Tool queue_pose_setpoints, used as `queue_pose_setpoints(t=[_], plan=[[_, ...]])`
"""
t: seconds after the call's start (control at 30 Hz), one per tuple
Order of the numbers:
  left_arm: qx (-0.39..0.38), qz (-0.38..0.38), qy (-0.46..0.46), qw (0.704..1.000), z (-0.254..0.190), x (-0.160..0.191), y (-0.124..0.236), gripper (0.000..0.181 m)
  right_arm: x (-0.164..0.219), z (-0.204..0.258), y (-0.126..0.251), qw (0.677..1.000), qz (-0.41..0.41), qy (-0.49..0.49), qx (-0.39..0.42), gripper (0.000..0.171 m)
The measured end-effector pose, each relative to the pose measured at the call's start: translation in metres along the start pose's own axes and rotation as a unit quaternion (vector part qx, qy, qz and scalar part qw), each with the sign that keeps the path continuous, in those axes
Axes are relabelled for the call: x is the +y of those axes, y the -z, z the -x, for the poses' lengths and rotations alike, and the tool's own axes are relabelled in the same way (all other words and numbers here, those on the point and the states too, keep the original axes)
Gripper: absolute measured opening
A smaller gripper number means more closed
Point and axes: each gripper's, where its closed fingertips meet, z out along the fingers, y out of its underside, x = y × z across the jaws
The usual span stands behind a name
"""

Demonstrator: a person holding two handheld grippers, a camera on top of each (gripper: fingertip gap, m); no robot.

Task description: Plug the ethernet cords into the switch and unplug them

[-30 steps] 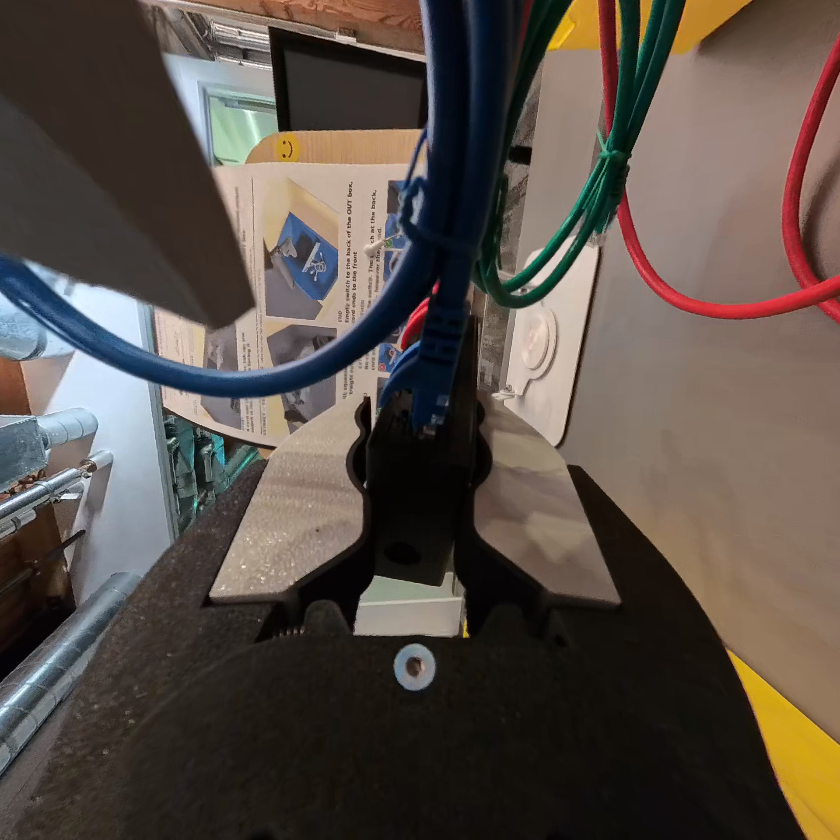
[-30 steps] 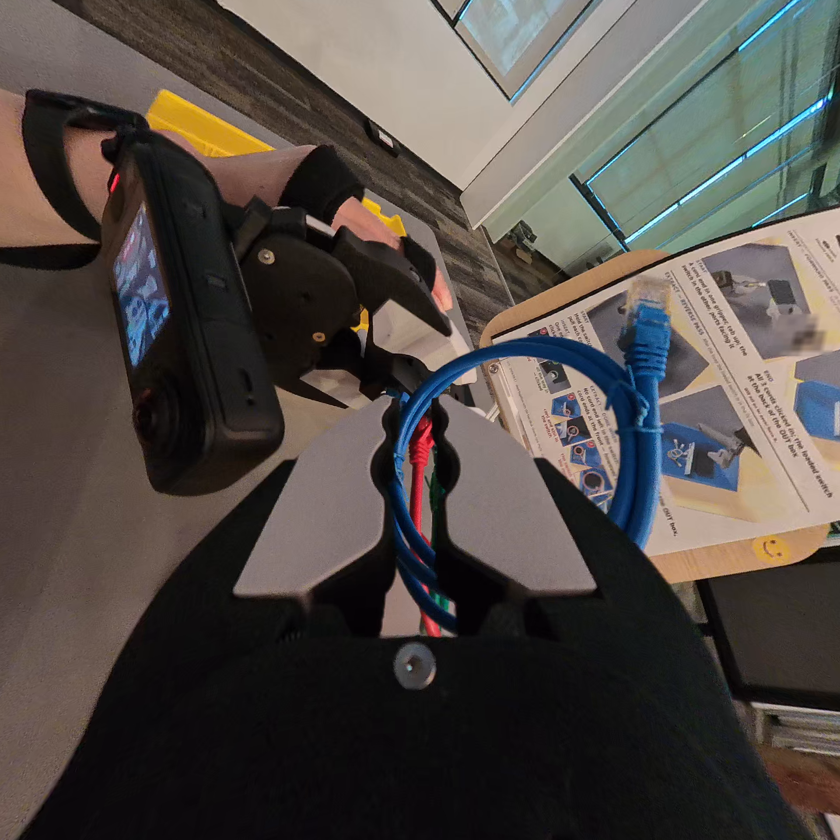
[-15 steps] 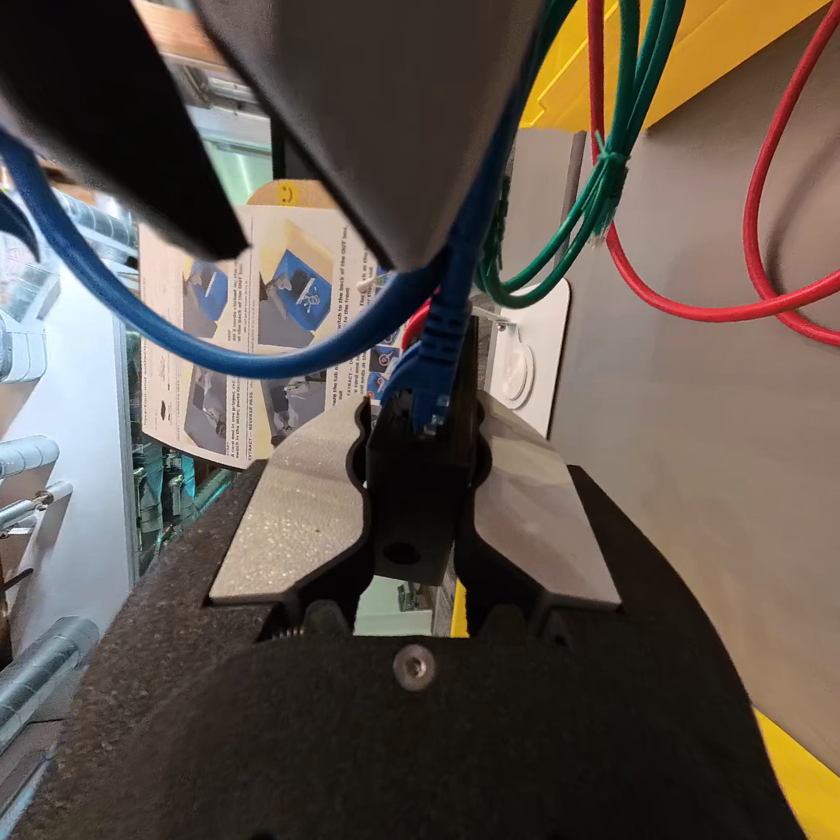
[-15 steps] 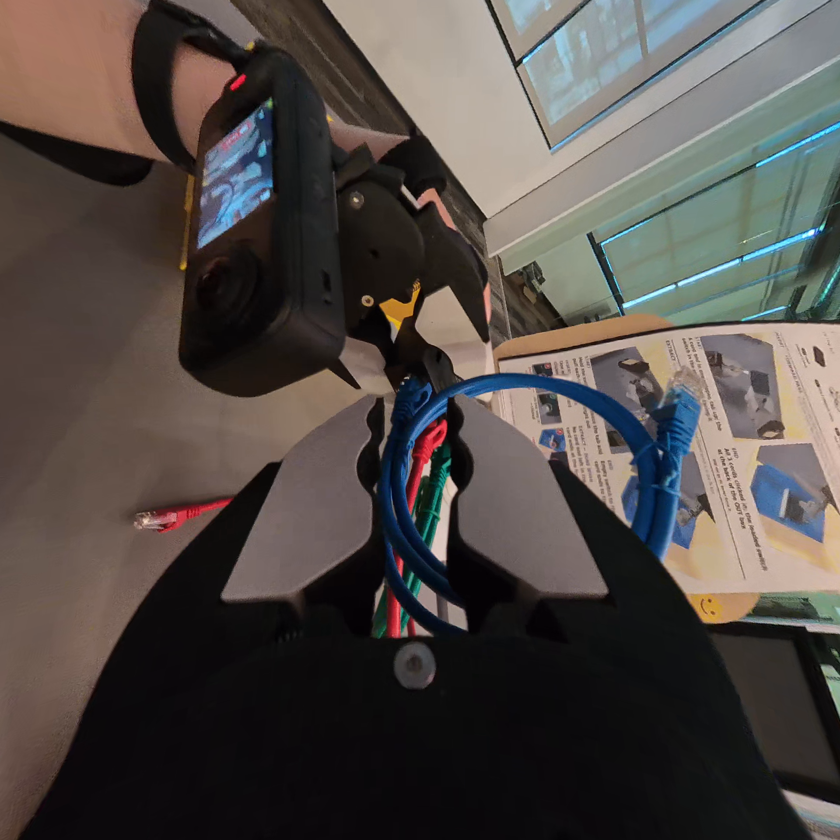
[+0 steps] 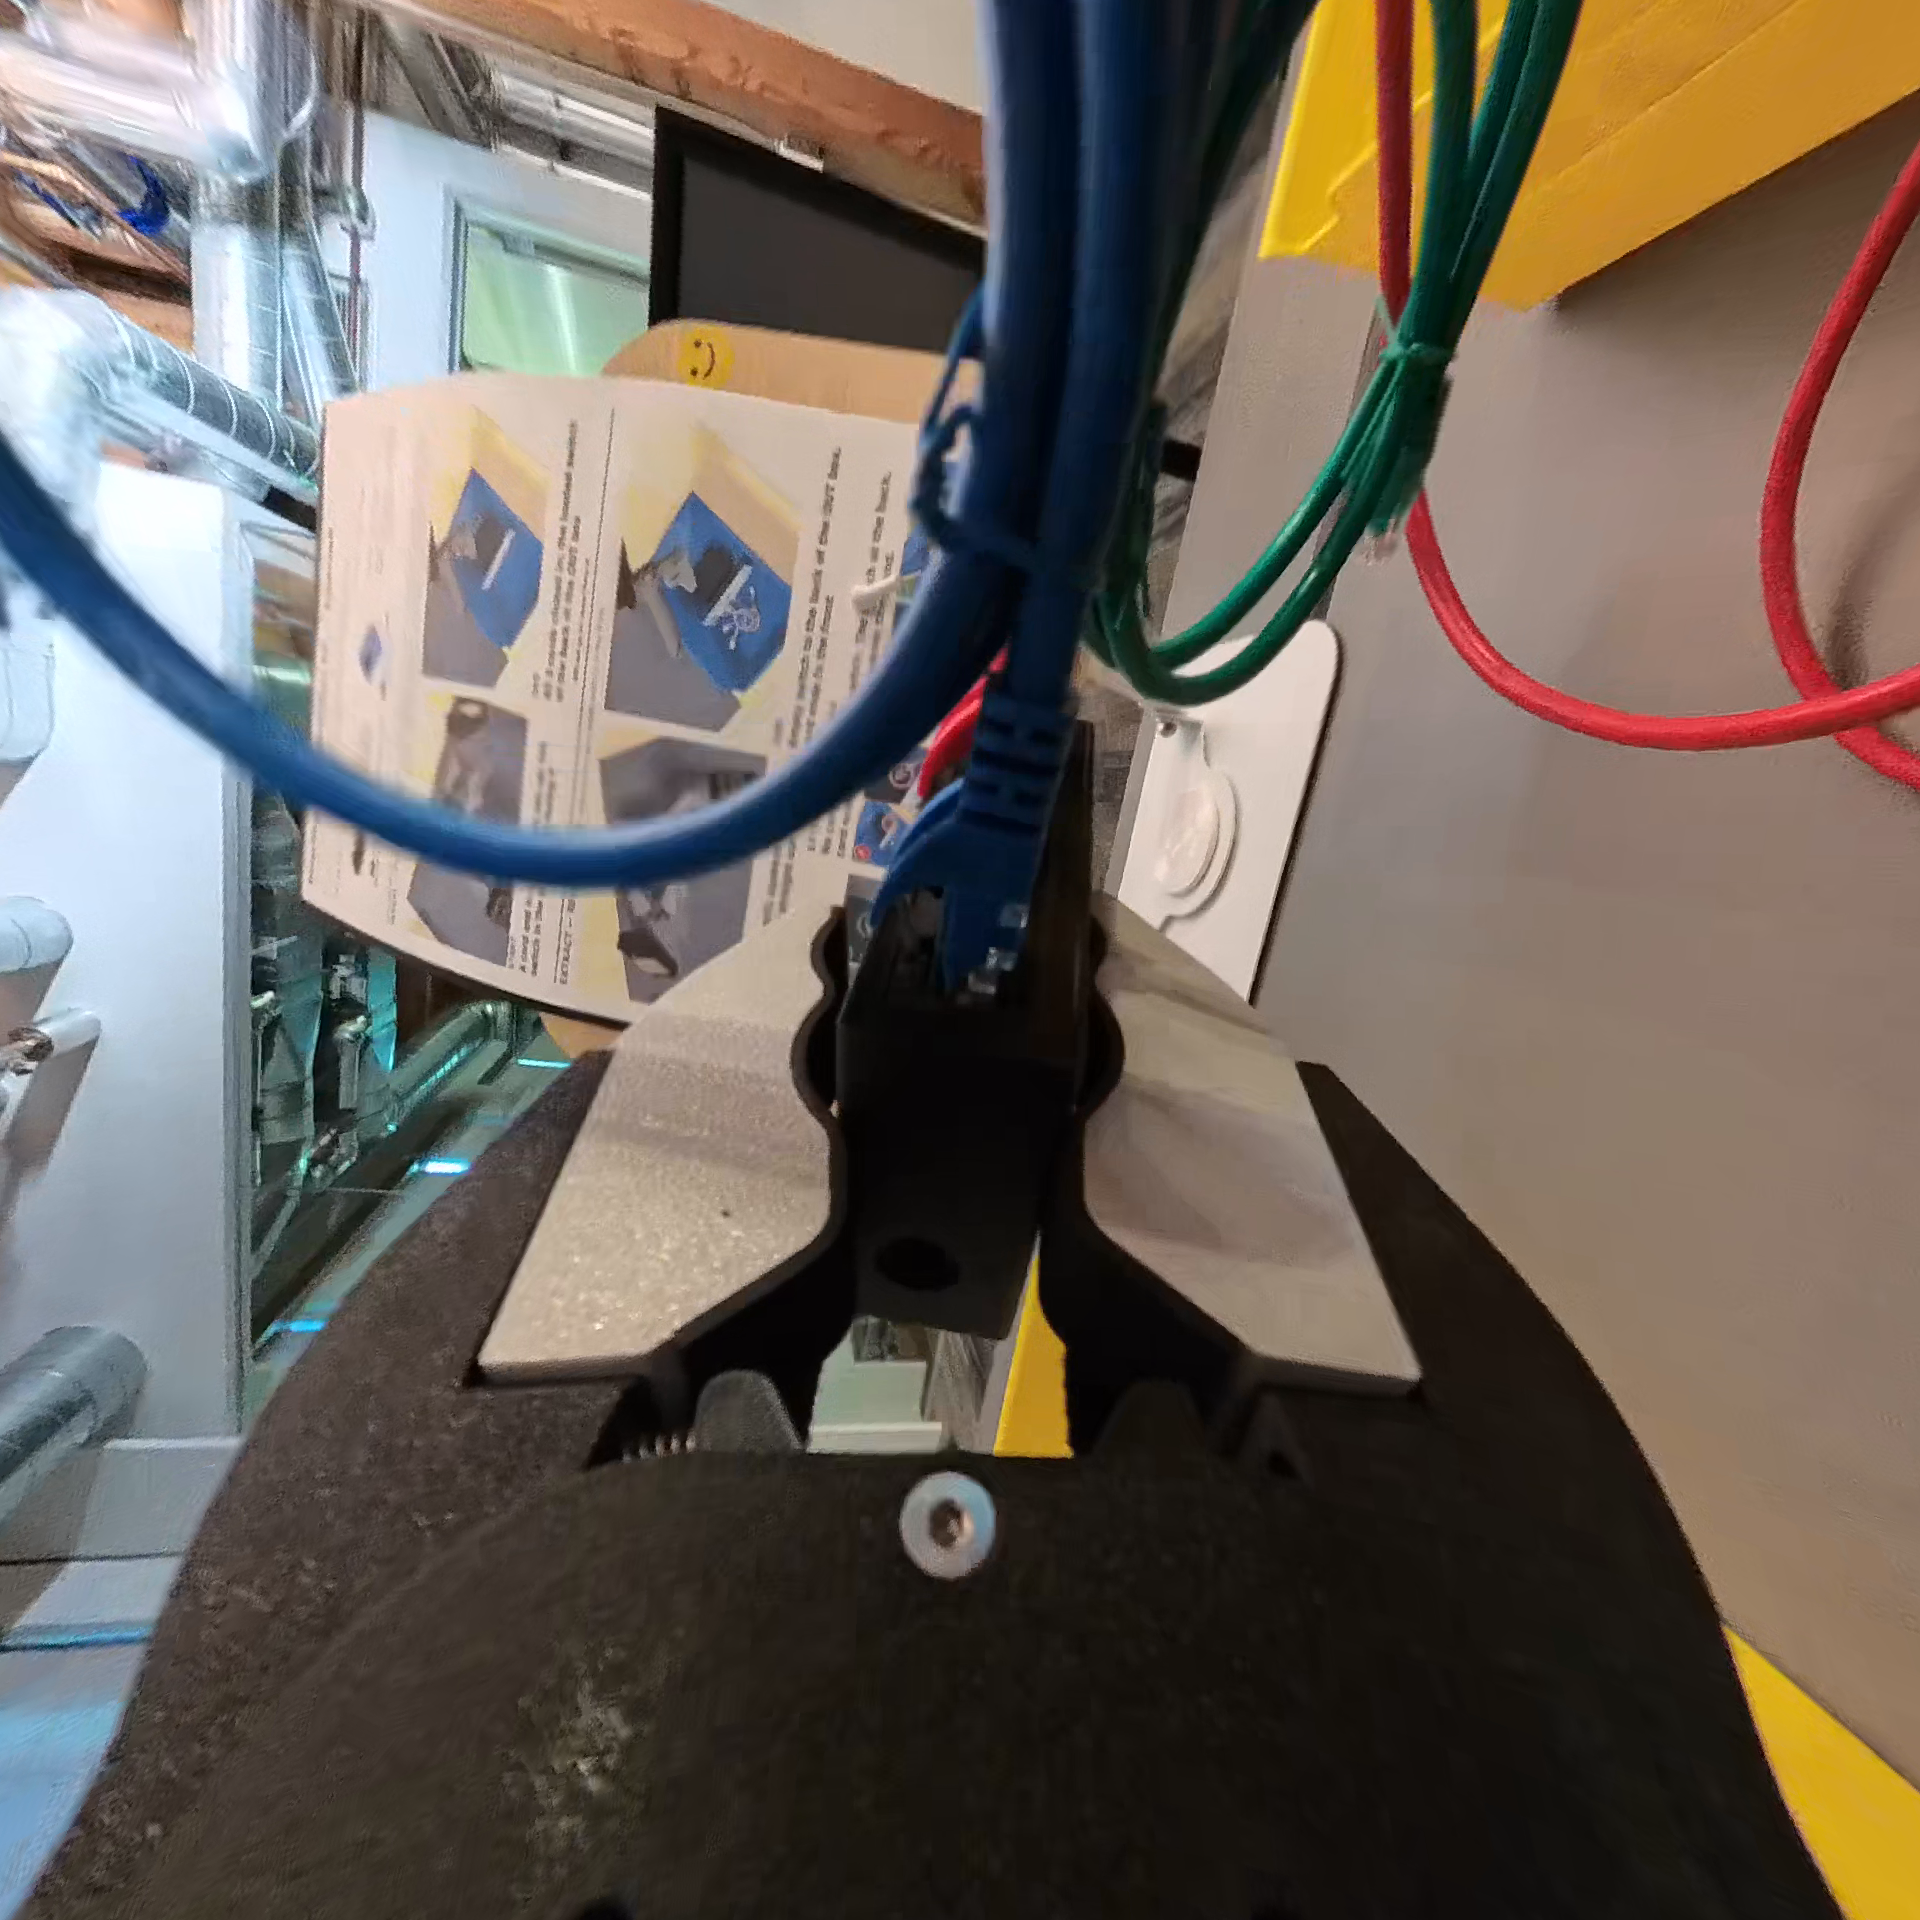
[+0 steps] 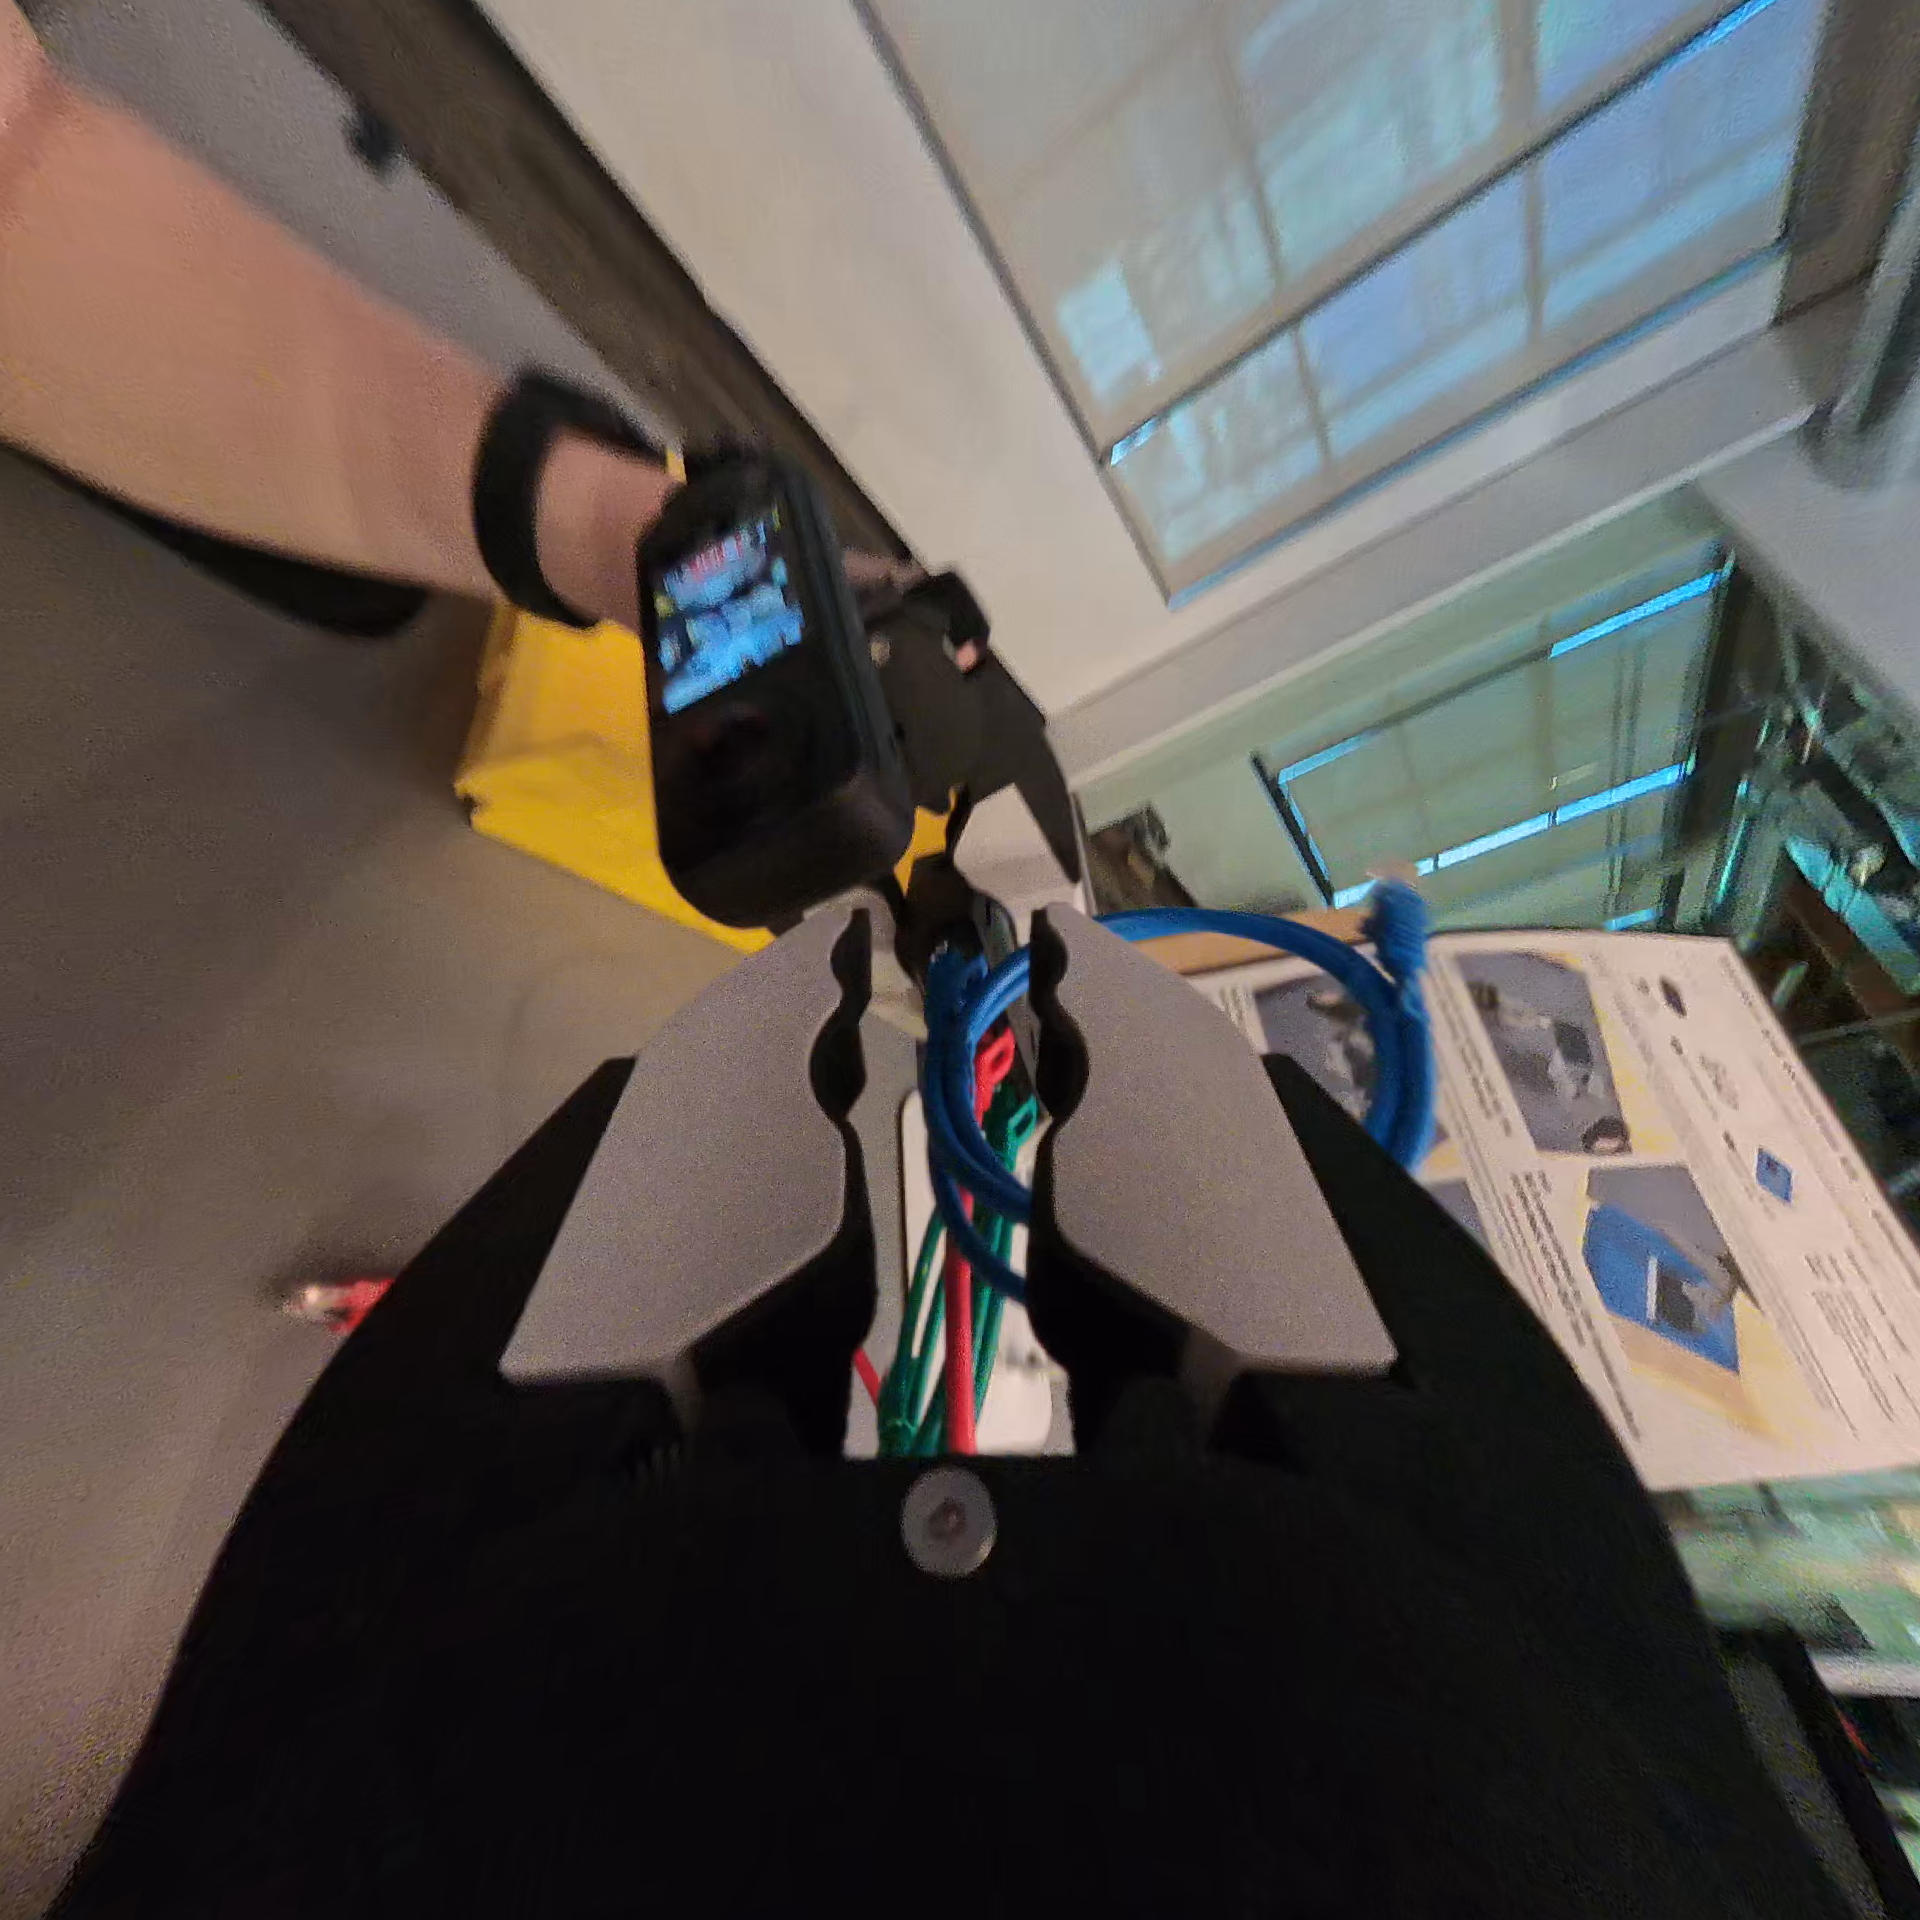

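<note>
The right wrist view is smeared by motion. The person's forearm runs off the left edge, and the small red plug on the counter is only a blur. In the left wrist view, the blue cord, green cord and red cord leave the top edge, and the switch hides its ports behind the blue plug.

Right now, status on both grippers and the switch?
Left gripper shut on black switch. Blue cord plugged in. Right gripper open around cord bundle.
</note>
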Motion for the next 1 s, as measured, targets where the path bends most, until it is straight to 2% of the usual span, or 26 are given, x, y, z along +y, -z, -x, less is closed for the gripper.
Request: queue_pose_setpoints(t=[0.07, 0.13, 0.27, 0.37, 0.43, 0.53, 0.77, 0.8, 0.83, 0.9, 1.0], plan=[[-0.004, 0.005, 0.004, 1.000, 0.003, 0.006, -0.001, 0.040, -0.015, -0.006, 0.015, 0.999, -0.042, -0.008, 0.009, 0.030], [-0.010, 0.003, 0.006, 1.000, 0.007, 0.010, 0.000, 0.040, -0.016, -0.015, 0.027, 0.999, -0.043, -0.005, 0.032, 0.030], [-0.020, -0.012, 0.019, 1.000, 0.017, 0.012, 0.005, 0.040, 0.000, -0.040, 0.050, 0.996, -0.045, -0.027, 0.075, 0.030], [-0.028, -0.021, 0.022, 0.999, 0.025, 0.013, 0.010, 0.040, 0.021, -0.050, 0.059, 0.991, -0.066, -0.090, 0.071, 0.035], [-0.022, -0.021, 0.036, 0.999, 0.026, 0.013, 0.012, 0.040, 0.033, -0.046, 0.053, 0.989, -0.069, -0.122, 0.040, 0.044], [-0.020, -0.028, 0.050, 0.998, 0.029, 0.012, 0.015, 0.040, 0.047, -0.032, 0.032, 0.994, -0.042, -0.098, 0.018, 0.049], [-0.027, -0.032, 0.040, 0.998, 0.031, 0.002, 0.021, 0.040, 0.087, -0.033, -0.014, 0.992, 0.062, -0.095, 0.059, 0.048], [-0.027, -0.033, 0.037, 0.998, 0.031, 0.000, 0.022, 0.040, 0.092, -0.032, -0.018, 0.990, 0.085, -0.091, 0.061, 0.047], [-0.027, -0.035, 0.033, 0.998, 0.030, -0.002, 0.023, 0.040, 0.095, -0.030, -0.020, 0.989, 0.104, -0.086, 0.061, 0.039], [-0.030, -0.036, 0.028, 0.999, 0.030, -0.006, 0.024, 0.040, 0.096, -0.032, -0.022, 0.988, 0.122, -0.067, 0.072, 0.011], [-0.041, -0.043, 0.034, 0.998, 0.034, -0.009, 0.026, 0.040, 0.090, -0.037, -0.020, 0.988, 0.110, -0.064, 0.087, 0.010]])
